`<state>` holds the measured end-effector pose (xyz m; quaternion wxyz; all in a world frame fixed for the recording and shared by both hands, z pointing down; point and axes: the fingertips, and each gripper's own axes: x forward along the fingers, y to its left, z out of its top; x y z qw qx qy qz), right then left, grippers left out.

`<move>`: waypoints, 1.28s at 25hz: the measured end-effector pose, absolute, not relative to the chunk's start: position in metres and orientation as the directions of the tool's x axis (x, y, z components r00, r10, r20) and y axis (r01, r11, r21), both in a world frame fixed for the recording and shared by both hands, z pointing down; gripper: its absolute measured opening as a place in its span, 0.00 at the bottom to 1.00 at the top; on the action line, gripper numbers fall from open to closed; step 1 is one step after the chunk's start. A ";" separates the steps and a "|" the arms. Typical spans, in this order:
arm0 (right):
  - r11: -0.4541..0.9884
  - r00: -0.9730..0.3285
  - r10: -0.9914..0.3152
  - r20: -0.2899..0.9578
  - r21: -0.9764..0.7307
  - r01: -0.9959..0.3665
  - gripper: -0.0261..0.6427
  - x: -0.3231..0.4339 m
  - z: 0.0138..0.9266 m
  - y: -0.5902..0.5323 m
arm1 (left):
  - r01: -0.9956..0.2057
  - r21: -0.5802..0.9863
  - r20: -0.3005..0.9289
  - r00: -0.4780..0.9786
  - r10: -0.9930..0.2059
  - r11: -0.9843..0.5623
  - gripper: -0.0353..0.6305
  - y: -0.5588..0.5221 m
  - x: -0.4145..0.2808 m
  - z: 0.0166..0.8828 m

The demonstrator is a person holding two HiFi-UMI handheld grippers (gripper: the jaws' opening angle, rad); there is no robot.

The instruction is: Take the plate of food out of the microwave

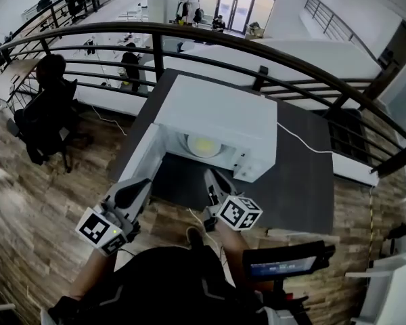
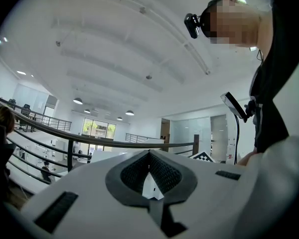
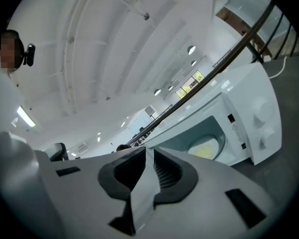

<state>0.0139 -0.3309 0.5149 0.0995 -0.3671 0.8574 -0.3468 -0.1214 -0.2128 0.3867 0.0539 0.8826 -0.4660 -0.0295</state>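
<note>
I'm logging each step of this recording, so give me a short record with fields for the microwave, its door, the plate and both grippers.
microwave: white box-shaped microwave on a dark grey table
door: white microwave door, swung open to the left
plate: round plate of yellow food, inside the cavity
left gripper: jaws together, empty, short of the microwave
right gripper: jaws slightly apart, nothing between them, short of the opening
task step: plate not yet taken out
</note>
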 end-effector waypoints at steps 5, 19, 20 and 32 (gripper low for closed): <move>0.418 -0.727 -0.676 0.122 -0.749 -0.514 0.13 0.005 0.549 -0.372 | -0.849 0.108 0.000 0.520 -0.854 -0.517 0.06 -0.245 -0.127 0.385; 0.070 -0.704 -0.680 0.205 -0.937 -0.341 0.37 0.016 0.653 -0.383 | -0.892 0.052 -0.022 0.449 -0.893 -0.450 0.06 -0.226 -0.131 0.365; 0.038 -0.697 -0.684 0.217 -0.943 -0.331 0.38 0.015 0.660 -0.387 | -0.895 0.051 -0.012 0.444 -0.896 -0.444 0.06 -0.227 -0.133 0.367; -0.193 -0.656 -0.696 0.292 -0.956 -0.220 0.42 0.000 0.721 -0.438 | -0.942 0.051 0.035 0.332 -0.943 -0.330 0.06 -0.244 -0.149 0.379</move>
